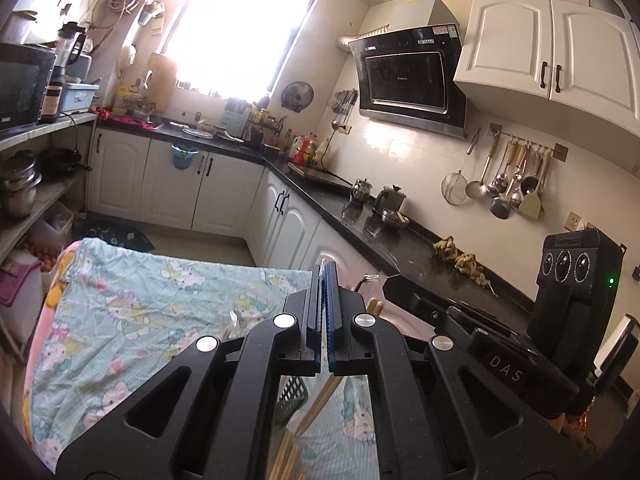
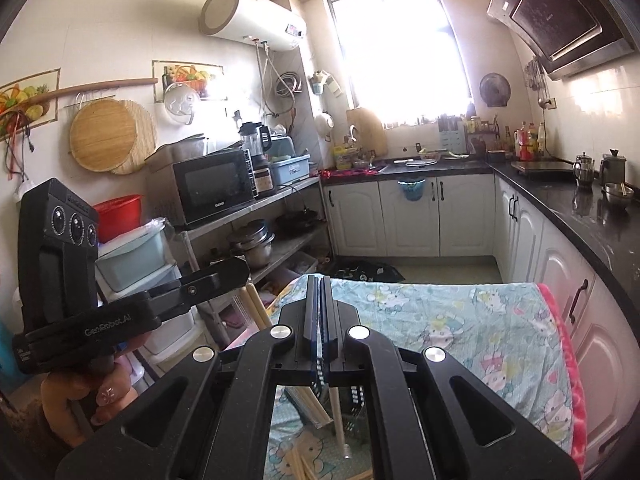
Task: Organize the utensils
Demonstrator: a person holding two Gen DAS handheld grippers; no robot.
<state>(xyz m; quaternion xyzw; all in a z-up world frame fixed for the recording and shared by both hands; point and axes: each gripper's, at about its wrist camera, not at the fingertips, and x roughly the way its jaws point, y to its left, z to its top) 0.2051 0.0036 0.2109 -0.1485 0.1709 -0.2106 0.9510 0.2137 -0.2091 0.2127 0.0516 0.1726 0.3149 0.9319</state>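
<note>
My left gripper (image 1: pixel 325 276) is shut, and a sliver of clear plastic film (image 1: pixel 322 261) pokes out at its tip. The right gripper (image 1: pixel 386 284) comes in from the right, shut, with crinkled plastic (image 1: pixel 369 278) at its tip. Wooden chopsticks (image 1: pixel 316 404) hang below both grippers. In the right wrist view my right gripper (image 2: pixel 320 284) is shut. There the left gripper (image 2: pixel 240 270) is at the left, with chopsticks (image 2: pixel 256 308) just under it. A dark slotted basket (image 2: pixel 356 412) and more chopsticks (image 2: pixel 300 464) lie on the table with the cartoon-print cloth (image 2: pixel 460 320).
A black countertop (image 1: pixel 380 236) with kettles and a bowl runs along the right, over white cabinets. A shelf unit holding a microwave (image 2: pixel 216 188) and pots stands at the left. Utensils hang on a wall rail (image 1: pixel 516 184). A hand (image 2: pixel 80 396) grips the left gripper's handle.
</note>
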